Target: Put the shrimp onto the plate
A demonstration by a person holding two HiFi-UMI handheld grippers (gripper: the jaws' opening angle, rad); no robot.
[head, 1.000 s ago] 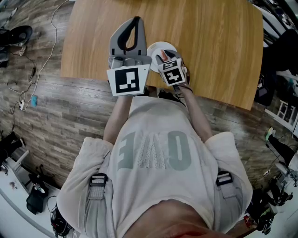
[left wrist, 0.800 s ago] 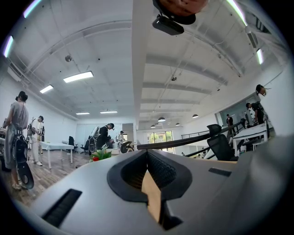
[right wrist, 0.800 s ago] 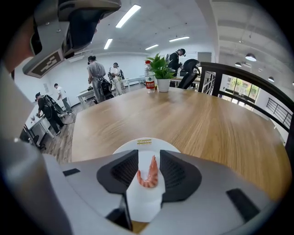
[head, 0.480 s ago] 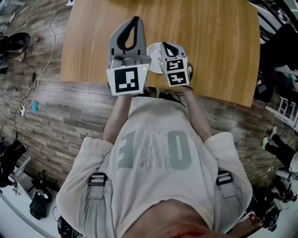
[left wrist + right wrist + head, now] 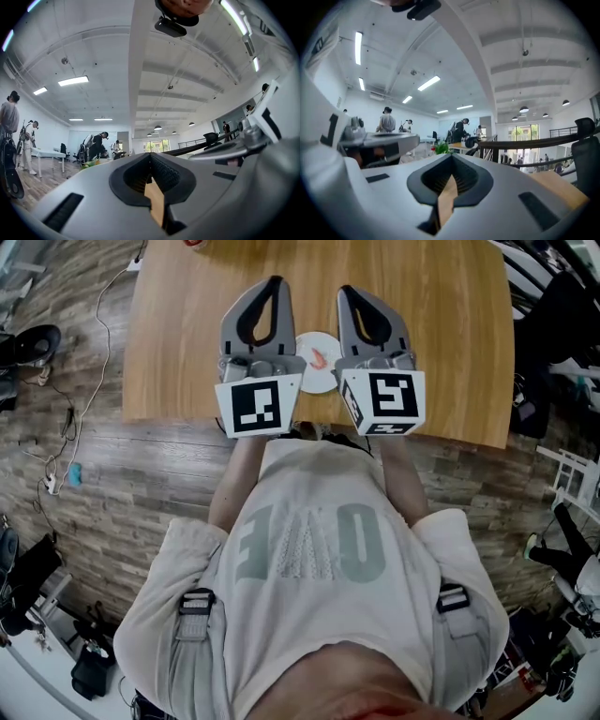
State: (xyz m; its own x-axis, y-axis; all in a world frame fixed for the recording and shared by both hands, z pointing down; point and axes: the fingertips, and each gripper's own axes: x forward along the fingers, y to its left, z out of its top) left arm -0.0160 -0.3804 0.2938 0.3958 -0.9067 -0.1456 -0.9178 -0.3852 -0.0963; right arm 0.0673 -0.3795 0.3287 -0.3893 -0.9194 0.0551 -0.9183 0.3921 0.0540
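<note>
A person in a pale T-shirt [image 5: 309, 549] stands at a wooden table [image 5: 450, 324], holding a gripper in each hand on either side of a small white plate [image 5: 313, 381]. The orange-pink shrimp [image 5: 319, 358] lies on the plate, roughly at its middle, and neither tool touches it. From the head view, the left gripper [image 5: 273, 282] hangs just left of the plate and hides its left rim. The right gripper [image 5: 344, 290] hangs just right of the plate and hides its right rim. Both tools point away from the person, past the plate's far side. Their marker cubes [image 5: 259, 405] sit on the plate's near side, above the table's edge.

The left gripper view shows that tool's dark-padded jaws pressed together with nothing between them. The right gripper view shows the same of the right tool: jaws fully closed and empty-handed. Both gripper views look out across a large white hall, over and beyond the plate. There, strip lights [image 5: 72, 80] run along the ceiling and several people [image 5: 386, 122] work at benches in the distance. A wood-plank floor [image 5: 112, 474] strewn with cables spreads out left of the plate, past the table's edge
</note>
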